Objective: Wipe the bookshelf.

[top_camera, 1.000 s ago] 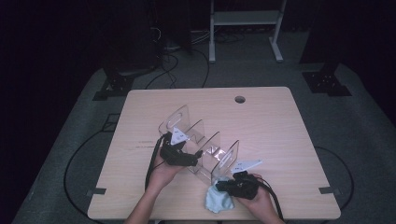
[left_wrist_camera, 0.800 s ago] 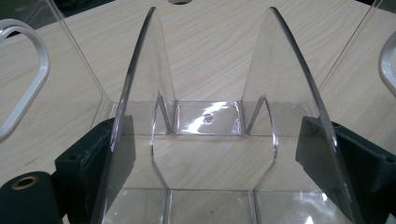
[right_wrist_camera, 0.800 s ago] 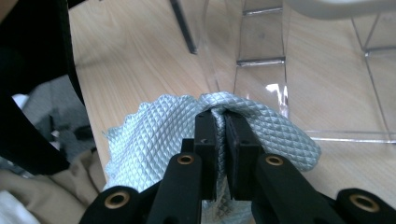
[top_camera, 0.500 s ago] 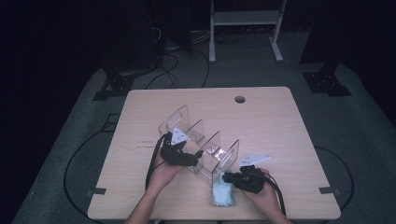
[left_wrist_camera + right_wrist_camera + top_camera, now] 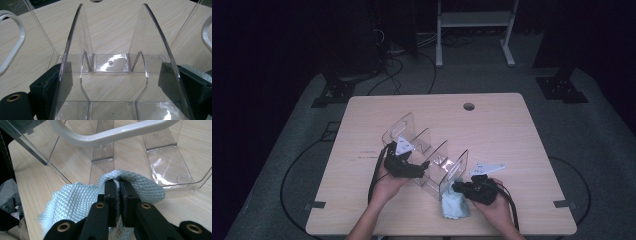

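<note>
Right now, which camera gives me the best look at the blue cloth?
The right gripper view: the cloth sits close up, its weave sharp, pinched between the right tongs. The high view shows the cloth as a small pale lump by the clear rack. The left gripper view looks into the rack instead.

- A recording lab or studio, kept dark around one lit spot.
- A light wooden tabletop with a cable hole near its far edge stands on grey carpet.
- Black cables run over the floor beyond the far edge.
- A white metal frame stand and black stand bases ring it.
</note>
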The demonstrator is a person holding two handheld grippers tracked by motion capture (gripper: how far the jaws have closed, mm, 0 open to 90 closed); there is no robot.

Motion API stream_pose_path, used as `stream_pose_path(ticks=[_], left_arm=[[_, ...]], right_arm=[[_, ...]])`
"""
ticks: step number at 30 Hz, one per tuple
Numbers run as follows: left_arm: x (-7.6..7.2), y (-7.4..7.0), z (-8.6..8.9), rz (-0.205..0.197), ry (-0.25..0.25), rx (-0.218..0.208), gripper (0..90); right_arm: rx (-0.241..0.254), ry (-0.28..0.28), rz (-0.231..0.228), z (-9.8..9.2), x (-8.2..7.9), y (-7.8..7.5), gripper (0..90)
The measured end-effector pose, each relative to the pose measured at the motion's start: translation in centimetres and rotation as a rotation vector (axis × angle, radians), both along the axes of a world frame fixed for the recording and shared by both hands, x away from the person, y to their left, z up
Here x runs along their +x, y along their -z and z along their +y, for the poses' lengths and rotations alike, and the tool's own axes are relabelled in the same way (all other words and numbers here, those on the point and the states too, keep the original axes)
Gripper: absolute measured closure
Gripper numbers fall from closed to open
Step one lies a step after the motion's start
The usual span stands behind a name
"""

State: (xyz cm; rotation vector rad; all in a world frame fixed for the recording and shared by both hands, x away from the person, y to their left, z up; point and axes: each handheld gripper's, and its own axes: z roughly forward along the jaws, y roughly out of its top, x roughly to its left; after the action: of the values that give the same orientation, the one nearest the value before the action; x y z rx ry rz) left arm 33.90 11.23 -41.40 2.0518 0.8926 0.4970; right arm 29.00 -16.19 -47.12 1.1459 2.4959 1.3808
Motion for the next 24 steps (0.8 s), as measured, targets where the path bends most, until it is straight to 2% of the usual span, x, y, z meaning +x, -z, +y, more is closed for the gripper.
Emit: stream_pose_path(ticks=[4, 5, 6, 8, 9, 10, 13, 14, 16, 17, 20, 24], left_arm=[[0.0, 0.0, 0.0, 0.000, 0.002, 0.001, 8.7], [0.0, 0.0, 0.0, 0.000, 0.001, 0.000, 8.7], [0.0, 0.0, 0.0, 0.001, 0.002, 0.002, 8.7], [0.0, 0.0, 0.0, 0.001, 0.003, 0.003, 8.7], [0.0, 0.0, 0.1, 0.001, 0.003, 0.004, 8.7], [0.0, 0.0, 0.0, -0.001, 0.003, 0.002, 8.7], [0.0, 0.0, 0.0, -0.001, 0.003, 0.002, 8.7], [0.0, 0.1, 0.0, -0.004, 0.001, -0.005, 8.7], [0.0, 0.0, 0.0, -0.002, 0.001, -0.003, 8.7], [0.0, 0.0, 0.0, -0.003, 0.001, -0.004, 8.7], [0.0, 0.0, 0.1, -0.001, 0.004, 0.004, 8.7], [0.0, 0.0, 0.0, 0.001, 0.003, 0.003, 8.7]], right_arm=[[0.014, -0.024, -0.016, 0.5, -0.6, -0.5, 84.3], [0.019, -0.036, -0.031, 0.7, -1.0, -0.9, 84.3], [0.044, -0.055, -0.077, 1.1, -1.8, -2.2, 84.3], [0.055, -0.060, -0.093, 1.2, -2.1, -2.7, 84.3], [0.068, -0.072, -0.134, 1.4, -2.7, -3.7, 84.3], [0.075, -0.073, -0.142, 1.4, -2.9, -4.0, 84.2], [0.079, -0.079, -0.142, 1.4, -2.8, -3.6, 84.3], [0.074, -0.085, -0.104, 1.5, -2.6, -2.7, 84.3], [0.059, -0.092, -0.098, 1.7, -2.5, -2.2, 84.3], [0.043, -0.095, -0.062, 1.9, -2.5, -1.5, 84.2], [0.037, -0.090, -0.091, 1.9, -2.6, -2.4, 84.2], [0.089, -0.085, -0.152, 1.5, -3.1, -4.8, 84.2]])
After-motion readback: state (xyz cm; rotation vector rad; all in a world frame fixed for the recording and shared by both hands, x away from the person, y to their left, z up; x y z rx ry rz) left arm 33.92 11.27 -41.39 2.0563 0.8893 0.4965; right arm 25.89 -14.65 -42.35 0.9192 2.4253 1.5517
